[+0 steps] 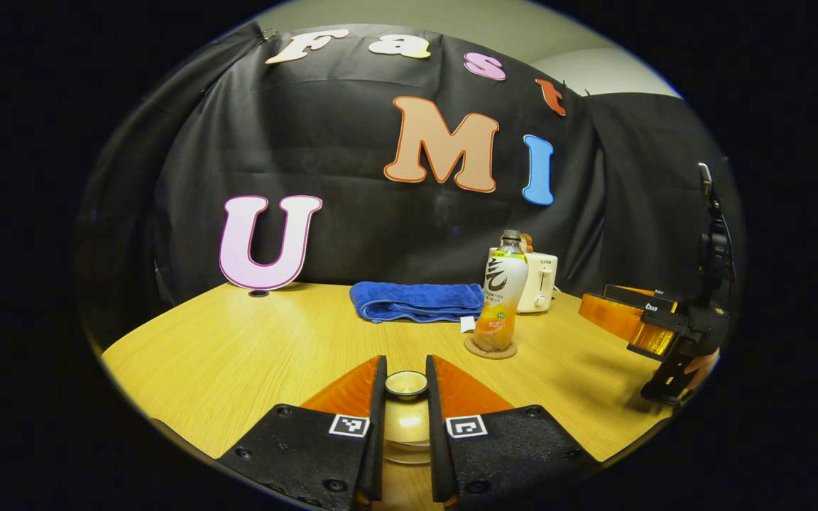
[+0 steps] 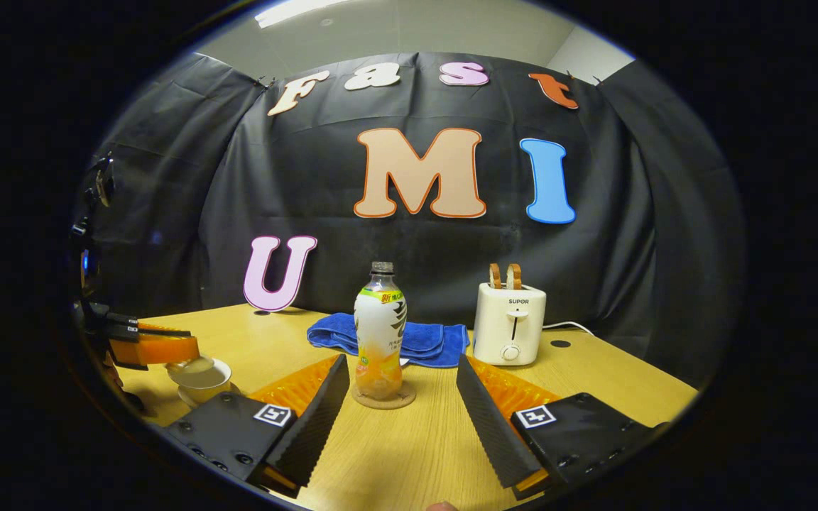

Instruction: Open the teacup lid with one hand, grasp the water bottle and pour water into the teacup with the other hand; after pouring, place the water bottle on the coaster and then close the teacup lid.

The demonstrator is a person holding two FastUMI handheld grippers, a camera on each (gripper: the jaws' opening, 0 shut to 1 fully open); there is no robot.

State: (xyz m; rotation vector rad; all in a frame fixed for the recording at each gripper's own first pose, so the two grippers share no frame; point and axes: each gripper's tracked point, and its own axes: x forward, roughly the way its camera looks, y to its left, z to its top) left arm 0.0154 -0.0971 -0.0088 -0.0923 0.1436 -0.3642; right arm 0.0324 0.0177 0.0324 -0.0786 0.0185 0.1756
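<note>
Risk first: my left hand-held gripper has its fingers narrowed around the knob of the teacup lid, and in the left gripper view I cannot tell whether both pads actually press on the knob or merely flank it. In the right gripper view the lid sits at or just over the teacup, under those fingers; seated or lifted, I cannot tell. If the grip is only partial, the smooth glazed ceramic knob could slip and the lid drop or chip against the rim, or a sideways pull could drag the light cup across the surface. My right hand-held gripper hangs with its fingers well apart, lined up on the water bottle but not touching it. The bottle stands upright on a round cork-like coaster, tall and narrow, with a glossy shrink sleeve; I judge it easy to topple if one finger arrives before the other, and the thin plastic may give if squeezed hard. Its cap looks to be in place, which would block pouring. Surface is light wood-grain laminate, slick. Behind sit a soft folded blue towel and a cream toaster, near enough to the bottle to clip during a wide tilt.
</note>
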